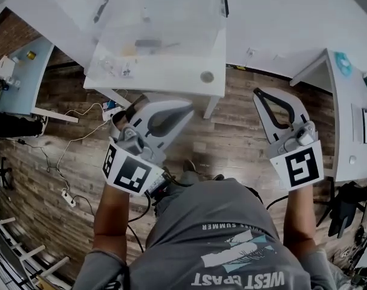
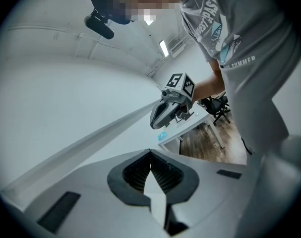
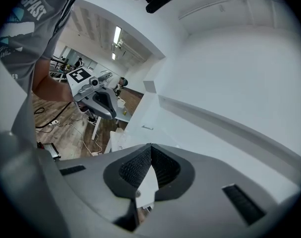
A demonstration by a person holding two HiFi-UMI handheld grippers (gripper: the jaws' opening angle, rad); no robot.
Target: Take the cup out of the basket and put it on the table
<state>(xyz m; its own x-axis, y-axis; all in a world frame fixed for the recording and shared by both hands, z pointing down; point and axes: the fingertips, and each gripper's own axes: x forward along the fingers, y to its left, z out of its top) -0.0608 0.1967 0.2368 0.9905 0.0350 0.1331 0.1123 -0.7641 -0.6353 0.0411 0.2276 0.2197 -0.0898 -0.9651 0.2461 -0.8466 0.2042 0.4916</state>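
A clear plastic basket [image 1: 162, 23] stands on a small white table [image 1: 171, 80] ahead of me in the head view. Small dim shapes lie inside it; through its cloudy walls I cannot pick out a cup. A small round grey thing [image 1: 207, 76] sits on the table's near right corner. My left gripper [image 1: 189, 107] is held over the wooden floor just short of the table, jaws shut and empty. My right gripper [image 1: 256, 92] hangs further right, also shut on nothing. The left gripper view [image 2: 150, 152] and right gripper view [image 3: 150, 146] show toothed pads meeting, with only white wall beyond.
A pale blue desk [image 1: 26, 77] stands at the left and a white desk [image 1: 352, 113] at the right, both with small items. Cables and a power strip [image 1: 67, 197] lie on the floor at the left. A dark chair [image 1: 346, 213] is at the lower right.
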